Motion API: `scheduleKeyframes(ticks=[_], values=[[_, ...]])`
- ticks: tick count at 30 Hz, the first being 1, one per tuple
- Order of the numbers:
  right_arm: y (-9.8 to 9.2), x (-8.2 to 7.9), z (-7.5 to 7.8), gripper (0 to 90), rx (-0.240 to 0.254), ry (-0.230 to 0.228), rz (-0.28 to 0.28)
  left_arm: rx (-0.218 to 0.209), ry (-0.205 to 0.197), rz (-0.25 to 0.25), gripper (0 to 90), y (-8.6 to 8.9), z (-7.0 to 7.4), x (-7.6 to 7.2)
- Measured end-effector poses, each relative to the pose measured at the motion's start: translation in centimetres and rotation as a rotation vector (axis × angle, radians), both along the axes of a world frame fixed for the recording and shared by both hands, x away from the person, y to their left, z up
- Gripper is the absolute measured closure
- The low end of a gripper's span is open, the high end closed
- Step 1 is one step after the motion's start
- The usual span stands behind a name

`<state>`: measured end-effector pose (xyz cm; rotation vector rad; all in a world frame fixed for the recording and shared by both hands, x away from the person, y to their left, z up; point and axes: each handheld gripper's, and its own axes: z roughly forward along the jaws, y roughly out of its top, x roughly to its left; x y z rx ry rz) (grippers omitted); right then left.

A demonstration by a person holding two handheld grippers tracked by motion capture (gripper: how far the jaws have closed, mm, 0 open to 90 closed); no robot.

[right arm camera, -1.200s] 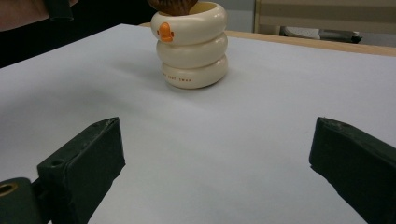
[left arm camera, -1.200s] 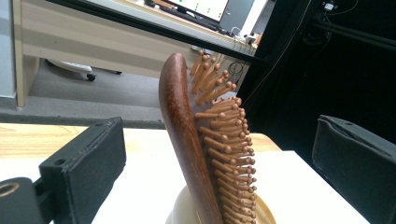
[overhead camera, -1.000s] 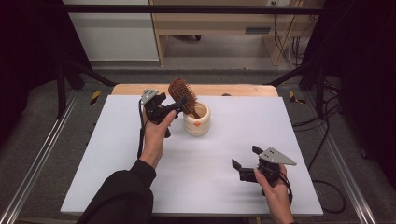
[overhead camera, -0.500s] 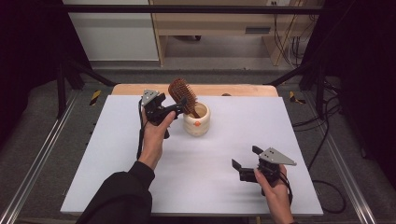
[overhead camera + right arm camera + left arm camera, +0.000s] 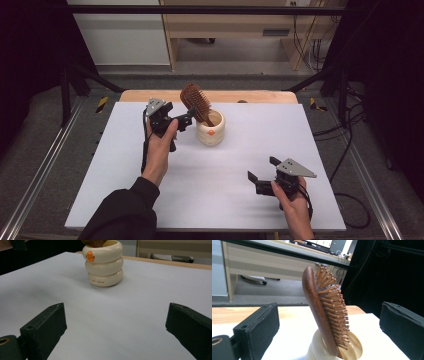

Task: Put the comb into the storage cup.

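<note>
Toward the desk's (image 5: 125, 200) far edge, left tongs (image 5: 186, 121) gape wide, empty, beside the brown wooden hairbrush (image 5: 196, 102) standing tilted in a cream ringed ceramic cup (image 5: 210, 129). Likely step: grasping the brush; next, close on it. Near the front-right corner, right tongs (image 5: 262, 173) gape empty.

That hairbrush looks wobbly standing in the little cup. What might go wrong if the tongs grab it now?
1. The hairbrush leans in the cream cup, held only at its lower end. A nudge from the open left tongs could tip it out.
2. The cup looks small and top-heavy with the brush in it, so pulling sideways might topple it.
3. The right tongs rest far off, open, so nothing steadies the cup.
</note>
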<state>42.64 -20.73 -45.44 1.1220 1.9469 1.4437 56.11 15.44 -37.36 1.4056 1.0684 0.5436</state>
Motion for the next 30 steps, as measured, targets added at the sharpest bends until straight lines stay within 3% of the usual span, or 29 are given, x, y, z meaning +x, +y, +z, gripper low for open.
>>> scheduleKeyframes(ticks=[18, 30], values=[[0.4, -0.1, 0.1, 3.5, -0.007, -0.003, 0.011, 0.068, 0.002, -0.029, 2.9, 2.0, -0.3, -3.5], [0.2, -0.2, 0.2, 3.4, -0.007, -0.01, 0.009, 0.074, -0.012, -0.041, 2.8, 3.1, 0.2, -4.9]])
